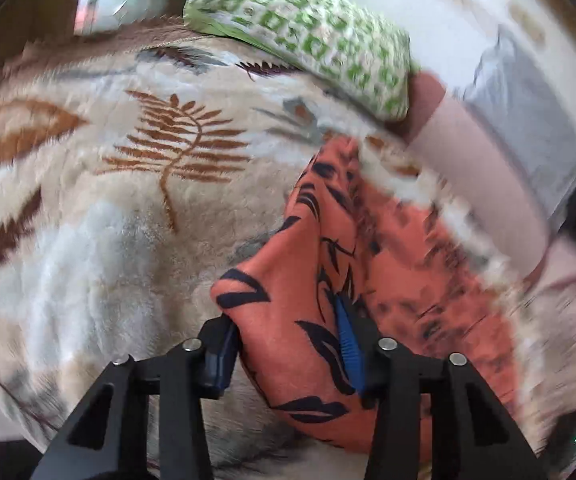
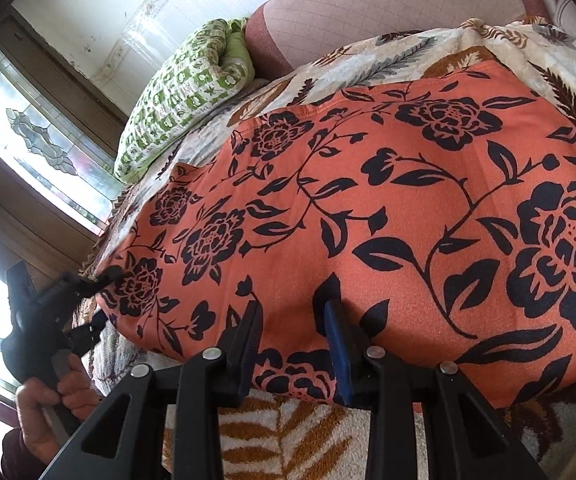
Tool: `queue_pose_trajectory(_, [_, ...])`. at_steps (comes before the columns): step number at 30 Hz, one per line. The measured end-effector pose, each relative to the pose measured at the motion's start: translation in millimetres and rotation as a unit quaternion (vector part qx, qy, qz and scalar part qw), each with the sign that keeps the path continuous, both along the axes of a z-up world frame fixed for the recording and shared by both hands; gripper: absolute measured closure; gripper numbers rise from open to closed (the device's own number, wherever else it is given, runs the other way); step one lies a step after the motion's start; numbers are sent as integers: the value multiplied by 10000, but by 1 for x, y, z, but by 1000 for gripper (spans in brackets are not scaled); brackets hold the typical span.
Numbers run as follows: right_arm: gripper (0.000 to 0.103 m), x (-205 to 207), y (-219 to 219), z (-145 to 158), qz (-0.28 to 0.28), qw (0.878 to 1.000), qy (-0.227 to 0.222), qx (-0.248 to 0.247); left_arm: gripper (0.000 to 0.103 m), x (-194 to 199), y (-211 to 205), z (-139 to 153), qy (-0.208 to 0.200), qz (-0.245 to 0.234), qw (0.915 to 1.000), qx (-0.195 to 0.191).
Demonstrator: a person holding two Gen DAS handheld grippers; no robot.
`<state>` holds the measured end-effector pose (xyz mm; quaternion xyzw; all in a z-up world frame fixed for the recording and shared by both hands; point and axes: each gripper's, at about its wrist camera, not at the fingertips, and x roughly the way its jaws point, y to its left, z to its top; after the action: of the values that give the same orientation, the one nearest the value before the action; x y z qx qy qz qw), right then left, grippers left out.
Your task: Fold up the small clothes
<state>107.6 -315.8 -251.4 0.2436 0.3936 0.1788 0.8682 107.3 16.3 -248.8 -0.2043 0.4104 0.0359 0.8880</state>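
Note:
An orange cloth (image 2: 367,200) with a black flower print lies spread on a leaf-patterned blanket (image 2: 288,432). In the right wrist view my right gripper (image 2: 291,332) is shut on the cloth's near edge, and the fabric bunches between its pads. A person's hand (image 2: 60,400) holds my left gripper (image 2: 98,304) at the cloth's left corner. In the left wrist view that corner of the orange cloth (image 1: 295,280) rises in a ridge between the fingers of my left gripper (image 1: 288,344) and touches both pads. The cloth's far part is blurred there.
A green-and-white patterned pillow (image 2: 180,100) (image 1: 307,40) lies at the blanket's far side. Beside it sits a pink bolster (image 2: 367,8) (image 1: 479,176). A window with patterned glass (image 2: 40,140) stands on the left. The blanket (image 1: 128,200) stretches bare to the left of the cloth.

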Motion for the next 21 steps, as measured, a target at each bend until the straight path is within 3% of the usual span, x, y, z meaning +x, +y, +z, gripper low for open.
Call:
queue_pose_trajectory(2, [68,0,1,1,8,10000,-13,-25,62,1,4,-2,2,85,9998,-188])
queue_pose_trajectory(4, [68,0,1,4,8,10000,-48,-43,61,3,5,0,32,27,9999,-118])
queue_pose_trajectory(6, [68,-1,0,13,4,9995,-313,-40,53,10,6,-2,115,11,9998,-175])
queue_pose_trajectory(8, [68,-3,-2,24,-117,9978,-647,-55,53,13,7,-3,88,78,9994,-325])
queue_pose_trajectory(10, [68,2,-4,26,-194,9974,-686,-26,66,17,4,0,19,-17,9995,-321])
queue_pose_trajectory(14, [68,25,5,1,-19,10000,-54,-36,75,12,-14,15,-123,-276,9995,36])
queue_pose_trajectory(18, [68,25,8,6,28,9998,-111,-139,76,6,-41,47,-382,-694,9959,438])
queue_pose_trajectory(21, [68,20,-11,13,-200,9990,-165,353,76,0,-67,76,-673,-1039,9899,688])
